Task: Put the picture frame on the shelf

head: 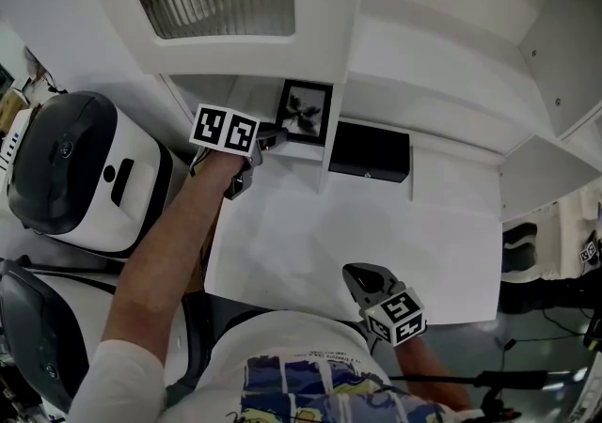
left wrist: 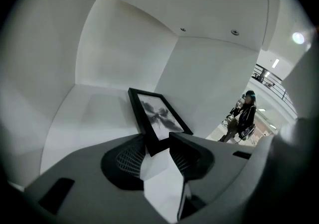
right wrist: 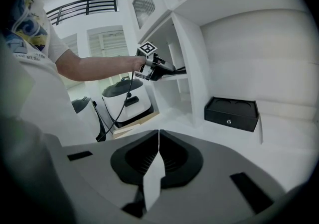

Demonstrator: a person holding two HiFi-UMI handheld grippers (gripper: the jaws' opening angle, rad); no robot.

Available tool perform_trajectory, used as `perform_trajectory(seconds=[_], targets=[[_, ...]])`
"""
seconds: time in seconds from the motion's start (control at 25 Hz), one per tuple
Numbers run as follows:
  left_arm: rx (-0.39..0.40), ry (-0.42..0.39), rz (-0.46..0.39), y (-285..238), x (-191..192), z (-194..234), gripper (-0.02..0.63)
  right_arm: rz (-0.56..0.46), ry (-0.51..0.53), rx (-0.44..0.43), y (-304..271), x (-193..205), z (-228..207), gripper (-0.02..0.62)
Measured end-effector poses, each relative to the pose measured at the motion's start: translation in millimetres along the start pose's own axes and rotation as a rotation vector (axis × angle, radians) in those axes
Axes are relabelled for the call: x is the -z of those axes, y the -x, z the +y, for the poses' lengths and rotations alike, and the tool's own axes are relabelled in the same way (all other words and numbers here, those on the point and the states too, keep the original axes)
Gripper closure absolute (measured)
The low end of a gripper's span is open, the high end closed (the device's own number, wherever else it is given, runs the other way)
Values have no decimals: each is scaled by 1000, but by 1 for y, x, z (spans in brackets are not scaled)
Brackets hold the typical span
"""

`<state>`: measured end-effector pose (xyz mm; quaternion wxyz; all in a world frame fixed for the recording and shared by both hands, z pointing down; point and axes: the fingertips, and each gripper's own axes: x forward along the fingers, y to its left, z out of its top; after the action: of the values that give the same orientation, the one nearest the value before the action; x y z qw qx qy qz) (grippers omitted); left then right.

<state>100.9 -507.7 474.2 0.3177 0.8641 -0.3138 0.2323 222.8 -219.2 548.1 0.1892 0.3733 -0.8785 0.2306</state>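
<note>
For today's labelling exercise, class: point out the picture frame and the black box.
picture frame (left wrist: 158, 117): left gripper view, on the print inside the dark border.
black box (right wrist: 232, 118): right gripper view, on its front face.

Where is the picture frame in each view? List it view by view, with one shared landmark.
Head view: picture frame at upper centre, standing in the shelf.
Left gripper view: centre, its near corner between the open jaws.
Right gripper view: not made out.
Landmark: the left gripper, at upper centre in the right gripper view.
</note>
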Motion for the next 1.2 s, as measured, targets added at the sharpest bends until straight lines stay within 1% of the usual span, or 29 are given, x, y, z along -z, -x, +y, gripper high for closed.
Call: perform_trajectory(seconds=[0.08, 0.2, 0.28, 0.52, 0.8, 1.08, 1.2], targets=[[-37, -55, 24, -2, 2, 0, 453, -2, -2, -2, -1, 0, 0, 568], [-103, -181, 57, -3, 2, -2, 451, -3, -7, -4, -1, 1, 0, 568], [-128, -231, 65, -4, 0, -3, 451, -3, -8, -6, -1, 1, 1, 568], [-127, -228, 33, 0, 0, -1, 451, 1, -9, 2, -2, 2, 8, 568], [-125, -243, -9, 12, 0, -5, 451, 5, -10, 15, -2, 4, 19, 568], [-108, -263, -67, 48, 9, -14, 458, 7, 8, 17, -11, 3, 46, 568], [-90, -277, -92, 68, 20, -21, 491, 3, 19, 25, -16, 2, 59, 568]])
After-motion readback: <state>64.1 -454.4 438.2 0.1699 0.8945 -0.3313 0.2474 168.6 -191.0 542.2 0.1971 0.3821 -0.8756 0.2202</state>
